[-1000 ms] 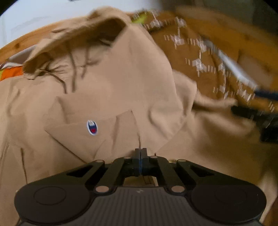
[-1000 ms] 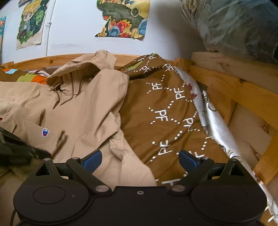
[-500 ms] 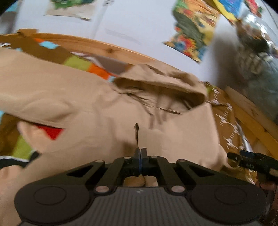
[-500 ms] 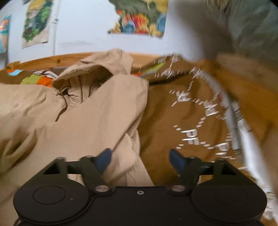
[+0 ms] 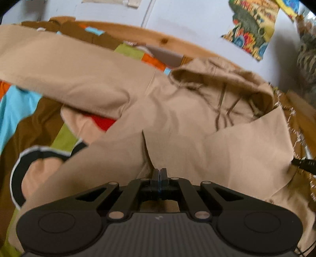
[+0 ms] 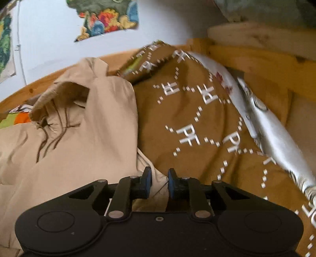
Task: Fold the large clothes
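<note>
Fabric of the tan hoodie (image 5: 177,126), spread on the bed beside the brown blanket (image 6: 197,122), looks soft and floppy; left gripper (image 5: 160,174) pinches a fold, right gripper (image 6: 159,181) fingers narrow around its edge, best held at hems.

White wall (image 6: 49,39) behind wooden bed frame (image 6: 256,59). Colourful posters (image 5: 250,29) on wall. Brown patterned blanket (image 6: 197,118) over bed. Daylight, soft.

We count 1 tan hoodie (image 5: 177,122) with 1 hood (image 6: 65,93) and 2 drawstrings (image 6: 51,136). Under the hoodie we see 1 brown blanket (image 6: 197,122). On the wall above the hoodie we see 2 posters (image 6: 106,17). We count 2 grippers (image 5: 160,174).
</note>
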A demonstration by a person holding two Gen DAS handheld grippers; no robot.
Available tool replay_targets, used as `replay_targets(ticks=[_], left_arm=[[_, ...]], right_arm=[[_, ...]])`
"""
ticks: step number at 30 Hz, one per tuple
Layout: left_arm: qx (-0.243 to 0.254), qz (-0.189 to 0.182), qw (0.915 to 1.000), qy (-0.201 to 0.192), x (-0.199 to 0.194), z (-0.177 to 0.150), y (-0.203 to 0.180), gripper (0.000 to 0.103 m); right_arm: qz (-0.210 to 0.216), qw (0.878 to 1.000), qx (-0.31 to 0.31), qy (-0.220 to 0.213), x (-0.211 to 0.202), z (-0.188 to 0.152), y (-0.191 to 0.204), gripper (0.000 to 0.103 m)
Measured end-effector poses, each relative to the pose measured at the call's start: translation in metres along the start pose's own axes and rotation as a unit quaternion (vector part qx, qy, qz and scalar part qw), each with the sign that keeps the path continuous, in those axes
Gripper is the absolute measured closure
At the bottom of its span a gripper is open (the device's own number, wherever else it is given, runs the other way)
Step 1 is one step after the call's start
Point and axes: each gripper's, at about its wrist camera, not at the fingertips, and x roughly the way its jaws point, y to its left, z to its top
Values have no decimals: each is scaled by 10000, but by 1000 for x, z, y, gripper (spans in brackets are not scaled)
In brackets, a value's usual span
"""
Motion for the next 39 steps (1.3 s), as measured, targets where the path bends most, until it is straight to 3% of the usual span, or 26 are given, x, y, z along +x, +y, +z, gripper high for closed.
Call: replay_targets(ticks=[2,5,8,13,16,18,19,21,22,24,26,28,31,33,35,37,39], left_arm=[[53,19,10000,58,-1,-4,5,103],[126,-98,9998,79,-4,-11,13,103],[16,-286,9996,30,-4,-20,22,103],[-257,-381,9989,-38,1,-31,35,103],[-338,-330,9988,-139,2,-29,36,103],[-403,-309,9986,-159,4,-29,37,103],[-432,-299,9985,-181,4,-29,38,103],[-448,-277,9984,-226,2,-31,38,103],[-467,-274,9982,-249,1,-31,38,103],[-482,-283,9981,-277,0,-32,38,103],[-544,-311,9975,-313,-1,-31,39,103],[-569,-346,9973,-319,-1,-31,38,103],[-495,-271,9981,-234,3,-31,35,103],[-487,-257,9983,-170,5,-30,36,103],[-415,-248,9988,-115,6,-29,35,103],[-408,-246,9988,-125,6,-30,35,103],[-385,-228,9989,-133,6,-30,35,103]], right_arm=[[23,9998,166,-67,-4,0,-4,57],[300,9993,228,-82,-2,14,-5,43],[527,9984,181,-24,13,41,0,35],[741,9965,33,397,69,84,8,31],[1126,9897,527,710,106,99,10,16],[1211,9850,998,713,125,100,3,15],[1202,9838,1164,645,129,100,1,21],[1182,9837,1274,461,133,100,2,53],[1155,9845,1237,450,134,102,5,80],[963,9901,1013,110,125,110,15,96],[514,9965,562,-338,112,118,29,102],[83,9976,-58,-679,107,122,46,103],[-613,9940,-702,-578,124,116,54,103],[-991,9891,-965,-501,128,107,50,97],[-873,9893,-972,-650,110,97,44,67],[-526,9909,-991,-744,83,82,40,49],[-242,9878,-1295,-832,52,60,45,43]])
